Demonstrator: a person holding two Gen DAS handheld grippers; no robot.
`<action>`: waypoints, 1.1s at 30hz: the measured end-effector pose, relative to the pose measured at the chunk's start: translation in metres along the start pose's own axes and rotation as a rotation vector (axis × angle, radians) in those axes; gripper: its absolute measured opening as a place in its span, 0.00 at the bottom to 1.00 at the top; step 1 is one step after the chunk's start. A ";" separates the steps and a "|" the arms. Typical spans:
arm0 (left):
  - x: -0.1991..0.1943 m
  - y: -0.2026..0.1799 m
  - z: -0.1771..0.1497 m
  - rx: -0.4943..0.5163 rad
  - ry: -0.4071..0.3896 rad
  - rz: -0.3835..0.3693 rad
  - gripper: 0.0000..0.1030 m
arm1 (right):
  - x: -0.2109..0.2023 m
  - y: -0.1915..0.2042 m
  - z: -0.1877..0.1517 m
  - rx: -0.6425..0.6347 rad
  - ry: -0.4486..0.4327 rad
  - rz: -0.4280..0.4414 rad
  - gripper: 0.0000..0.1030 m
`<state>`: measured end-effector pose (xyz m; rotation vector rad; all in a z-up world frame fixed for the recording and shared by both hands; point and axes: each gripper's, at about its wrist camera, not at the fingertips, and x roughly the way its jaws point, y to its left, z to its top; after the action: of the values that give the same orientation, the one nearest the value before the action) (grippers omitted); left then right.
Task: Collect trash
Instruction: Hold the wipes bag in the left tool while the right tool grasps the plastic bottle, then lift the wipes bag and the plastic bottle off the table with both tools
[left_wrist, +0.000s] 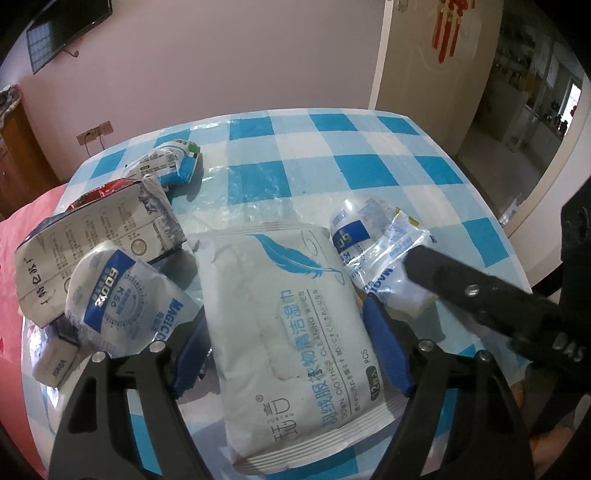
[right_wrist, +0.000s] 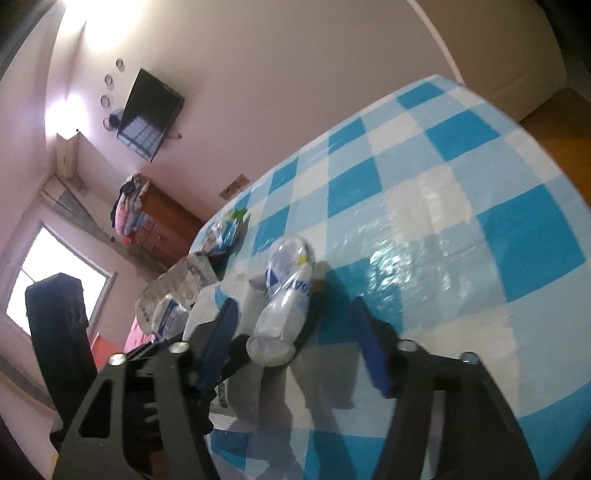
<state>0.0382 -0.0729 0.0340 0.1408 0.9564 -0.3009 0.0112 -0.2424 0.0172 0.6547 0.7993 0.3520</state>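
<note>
A white wipes pack (left_wrist: 288, 325) with a blue feather print lies between the blue pads of my left gripper (left_wrist: 284, 314), which press on both its long sides. To its right a crumpled clear wrapper (left_wrist: 384, 251) with blue print rests on the checked tablecloth (left_wrist: 332, 147). One black finger (left_wrist: 461, 284) of my right gripper reaches over that wrapper. In the right wrist view the same wrapper (right_wrist: 288, 291) sits between the jaws of my right gripper (right_wrist: 293, 304), close to the left pad (right_wrist: 221, 336) and apart from the right one.
Left of the wipes pack lie a flattened grey carton (left_wrist: 99, 240), a round blue-and-white wrapper (left_wrist: 125, 295), a small tissue pack (left_wrist: 55, 358), a red wrapper (left_wrist: 107, 188) and a bent carton (left_wrist: 173, 162). The table's far and right edges drop to the floor.
</note>
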 end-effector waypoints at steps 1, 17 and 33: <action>-0.001 0.000 -0.001 0.002 -0.005 0.001 0.76 | 0.001 0.002 -0.001 -0.010 0.004 -0.001 0.50; -0.020 0.013 -0.016 -0.029 -0.029 -0.009 0.71 | 0.003 0.006 -0.005 -0.042 0.030 -0.003 0.31; -0.049 0.027 -0.035 -0.061 -0.026 -0.036 0.81 | -0.012 0.009 -0.010 -0.056 -0.024 0.038 0.31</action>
<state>-0.0074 -0.0292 0.0537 0.0640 0.9416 -0.3062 -0.0043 -0.2380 0.0240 0.6216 0.7525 0.3994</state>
